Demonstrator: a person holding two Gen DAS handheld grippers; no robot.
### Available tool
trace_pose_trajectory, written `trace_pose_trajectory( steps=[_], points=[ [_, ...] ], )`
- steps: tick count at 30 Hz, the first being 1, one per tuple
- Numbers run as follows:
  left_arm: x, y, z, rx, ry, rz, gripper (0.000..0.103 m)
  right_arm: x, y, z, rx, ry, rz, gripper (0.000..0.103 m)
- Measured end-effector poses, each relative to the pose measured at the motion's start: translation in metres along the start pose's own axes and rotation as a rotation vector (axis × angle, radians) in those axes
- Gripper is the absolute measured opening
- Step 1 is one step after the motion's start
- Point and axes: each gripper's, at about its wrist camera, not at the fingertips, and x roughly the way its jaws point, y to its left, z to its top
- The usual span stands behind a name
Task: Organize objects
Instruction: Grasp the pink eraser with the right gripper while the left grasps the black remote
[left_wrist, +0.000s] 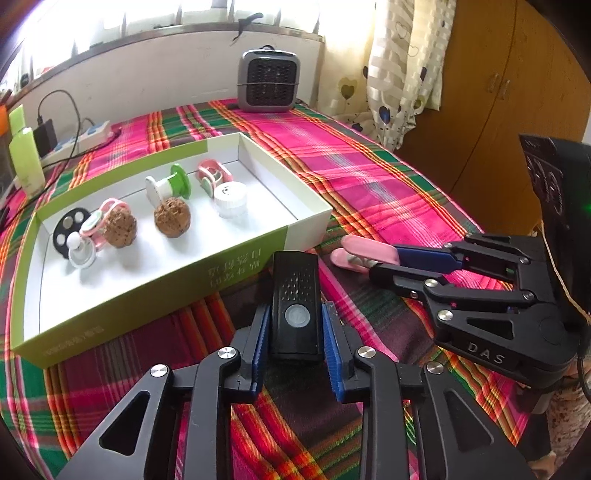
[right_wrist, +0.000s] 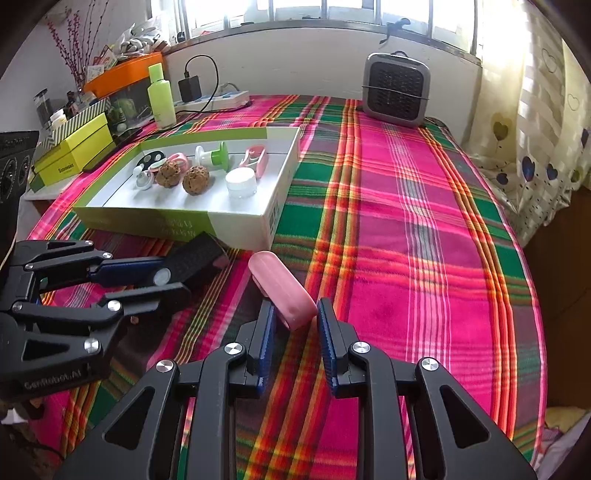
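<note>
Partly hidden, pink case (right_wrist: 282, 291) rear, black device (left_wrist: 295, 302) base.

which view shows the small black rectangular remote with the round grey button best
The left wrist view: the small black rectangular remote lies face-up, centred between the left gripper pads, button visible. The right wrist view shows it sideways at the left, partly hidden by fingers.

Counter (right_wrist: 424, 229): covered by a pink, green and orange plaid cloth. On it: a shallow green-and-white box (right_wrist: 273, 206) toward the left; a grey fan heater (right_wrist: 397, 88) at the far edge; a white power strip (right_wrist: 218, 100) and green bottle (right_wrist: 161, 96) far left; a black remote (left_wrist: 295, 306) and pink case (right_wrist: 282, 291) just in front of the box.
</note>
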Motion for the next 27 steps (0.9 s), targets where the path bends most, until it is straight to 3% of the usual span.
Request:
trace_pose_trajectory(
  steps=[10, 12, 18, 27],
  points=[
    [-0.005, 0.000, -0.004, -0.023, 0.006, 0.011, 0.026, -0.007, 0.002, -0.009, 0.001, 0.011, -0.001, 0.024],
    [-0.002, -0.001, -0.003, -0.024, 0.013, 0.020, 0.030, -0.005, 0.002, -0.009, -0.001, 0.014, -0.005, 0.024],
    [0.004, 0.001, 0.002, -0.021, 0.021, 0.050, 0.035, 0.001, 0.005, -0.003, -0.040, 0.014, -0.004, 0.037],
    [0.006, 0.000, 0.004, -0.018, 0.013, 0.067, 0.034, 0.006, 0.006, 0.003, -0.039, 0.015, -0.005, 0.037]
  ],
)
